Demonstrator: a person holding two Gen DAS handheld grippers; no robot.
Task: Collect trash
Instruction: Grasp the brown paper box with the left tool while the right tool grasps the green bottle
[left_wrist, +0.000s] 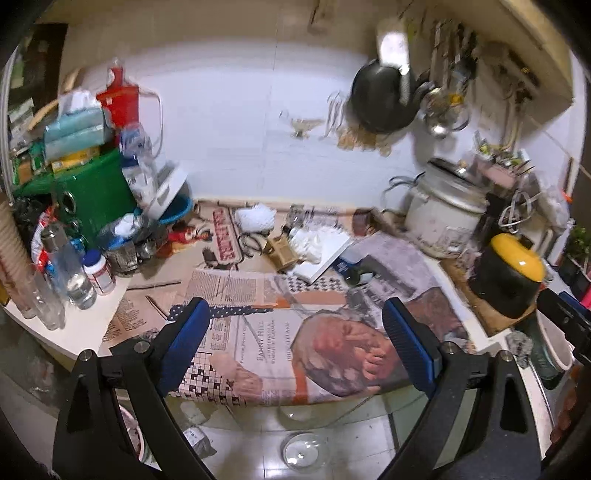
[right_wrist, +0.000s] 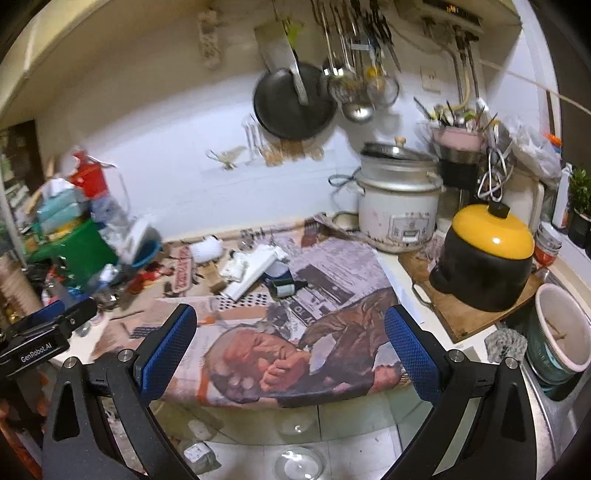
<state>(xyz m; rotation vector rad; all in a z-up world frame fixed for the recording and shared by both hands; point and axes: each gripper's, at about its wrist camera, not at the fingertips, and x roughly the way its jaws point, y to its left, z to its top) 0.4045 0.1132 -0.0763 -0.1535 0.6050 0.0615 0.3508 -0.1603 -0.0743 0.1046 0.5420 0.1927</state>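
Both grippers hover open and empty over the near edge of a counter covered with newspaper (left_wrist: 303, 339) (right_wrist: 295, 354). My left gripper (left_wrist: 295, 343) and my right gripper (right_wrist: 291, 350) have blue pads spread wide. Trash lies at the back of the paper: crumpled white tissue (left_wrist: 312, 240) (right_wrist: 236, 267), a white netted wad (left_wrist: 255, 218) (right_wrist: 208, 249), a small cardboard piece (left_wrist: 282, 251) (right_wrist: 216, 282), a dark small bottle on its side (left_wrist: 356, 275) (right_wrist: 284, 288) and a white flat box (left_wrist: 325, 256) (right_wrist: 255, 271). The left gripper's body shows at the right wrist view's left edge (right_wrist: 44, 332).
A green box (left_wrist: 92, 199) with piled bottles stands left, clear bottles (left_wrist: 70, 269) in front. A rice cooker (right_wrist: 399, 206), a black pot with yellow lid (right_wrist: 487, 254) on a wooden board, and a bucket (right_wrist: 561, 325) stand right. A pan (right_wrist: 291, 99) hangs on the wall.
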